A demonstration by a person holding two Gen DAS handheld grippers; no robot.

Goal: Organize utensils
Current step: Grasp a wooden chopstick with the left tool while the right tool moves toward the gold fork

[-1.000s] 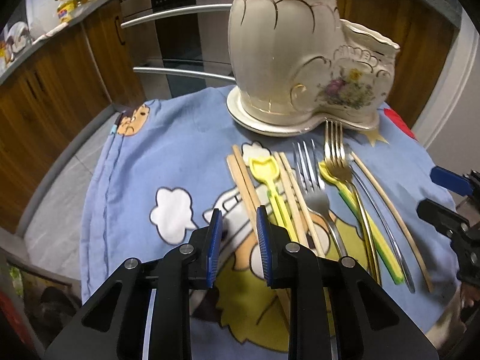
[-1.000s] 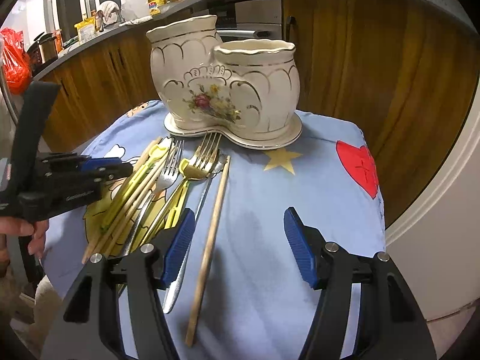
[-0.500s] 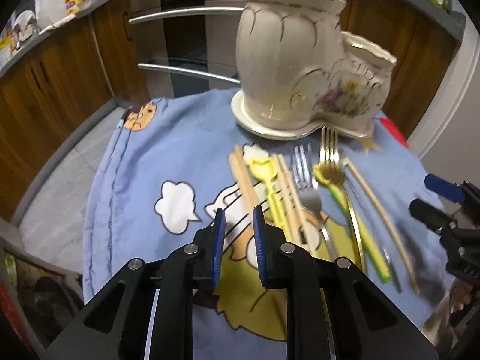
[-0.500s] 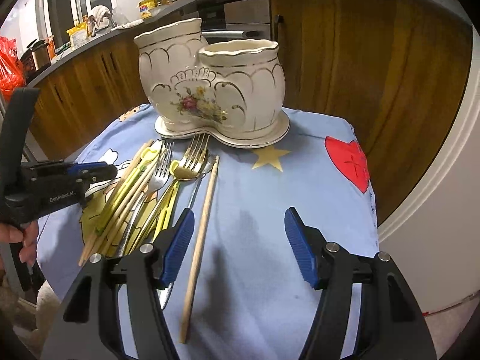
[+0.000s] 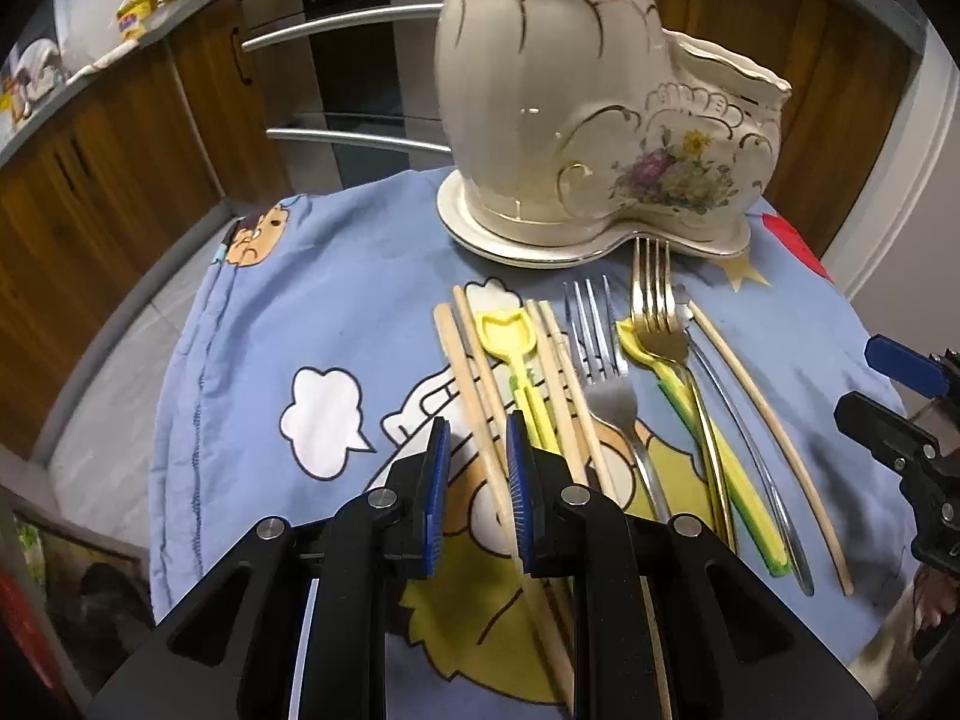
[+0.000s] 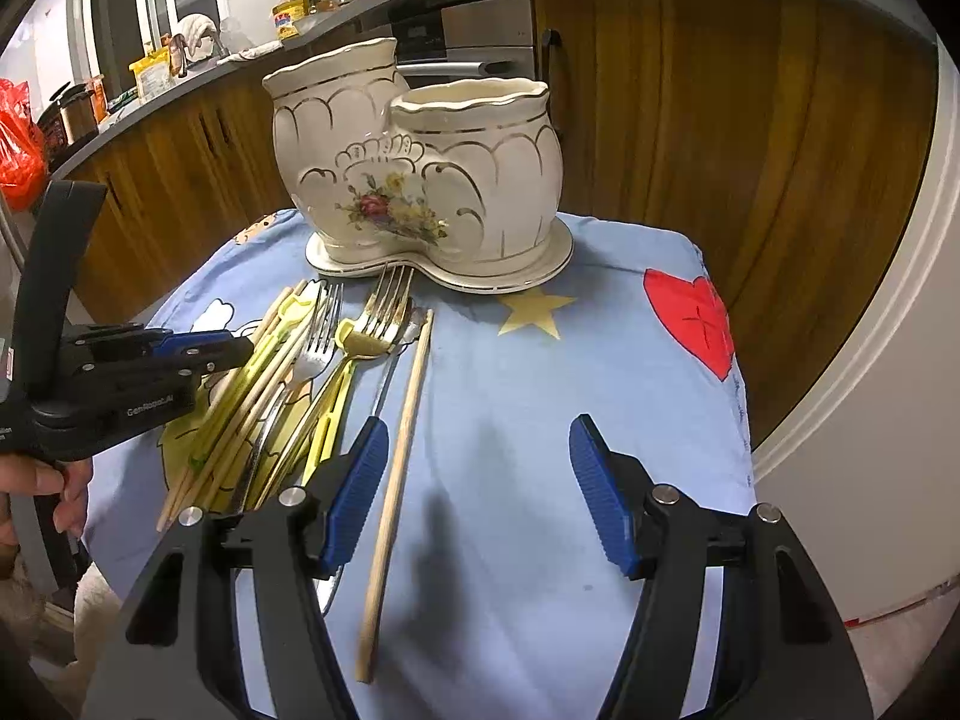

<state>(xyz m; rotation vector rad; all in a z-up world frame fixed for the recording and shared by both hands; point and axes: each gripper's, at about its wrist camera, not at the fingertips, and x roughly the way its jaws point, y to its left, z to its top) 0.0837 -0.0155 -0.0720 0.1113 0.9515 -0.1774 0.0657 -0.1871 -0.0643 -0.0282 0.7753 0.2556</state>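
The left claw [image 5: 477, 480] hangs over the left end of the utensil row, its blue pads drawn in to a narrow gap after just closing a little; a wooden chopstick [image 5: 480, 408] runs through that gap, and whether the pads press on it cannot be told. On the blue cartoon cloth [image 5: 252, 360] covering the table the utensils lie side by side: wooden chopsticks, a yellow spoon [image 5: 510, 342], a silver fork [image 5: 600, 360], a gold fork [image 5: 654, 312] and one lone chopstick [image 6: 402, 414] at the right edge. Behind them stands the cream two-pot holder [image 6: 420, 180]. The right claw [image 6: 474, 480] is wide, holding nothing, above bare cloth beside the lone chopstick
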